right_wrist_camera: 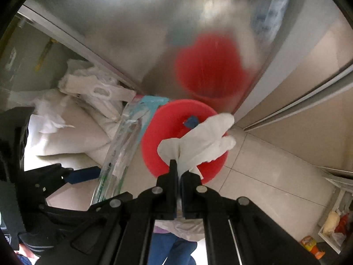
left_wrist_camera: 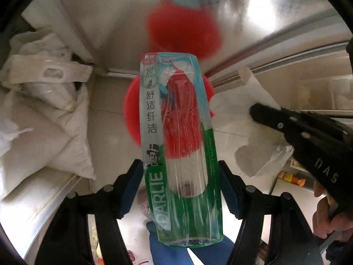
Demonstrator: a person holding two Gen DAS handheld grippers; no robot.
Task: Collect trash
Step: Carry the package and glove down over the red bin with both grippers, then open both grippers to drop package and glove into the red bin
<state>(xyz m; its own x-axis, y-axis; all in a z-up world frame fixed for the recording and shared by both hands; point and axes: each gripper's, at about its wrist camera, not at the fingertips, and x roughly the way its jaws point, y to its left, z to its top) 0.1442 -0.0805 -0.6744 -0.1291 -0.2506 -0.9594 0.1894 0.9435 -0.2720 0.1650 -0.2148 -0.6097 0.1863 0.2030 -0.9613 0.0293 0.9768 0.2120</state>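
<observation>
Left wrist: L gripper (left_wrist_camera: 181,190) clamps Darlie toothbrush pack (left_wrist_camera: 178,145); R gripper (right_wrist_camera: 179,172) pinches white glove (right_wrist_camera: 198,139), both above red bin (right_wrist_camera: 167,119).

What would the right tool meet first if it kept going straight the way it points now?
Probably the red bucket: the right tool, shut on a white glove, points into its opening. Depth is unclear.

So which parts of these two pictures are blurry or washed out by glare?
Left wrist view: the toothbrush package is sharp, while the metal panel above shows bright glare and a smeared red reflection. Right wrist view: the red bin and white glove are slightly soft, the metal panel's reflection streaked.
</observation>
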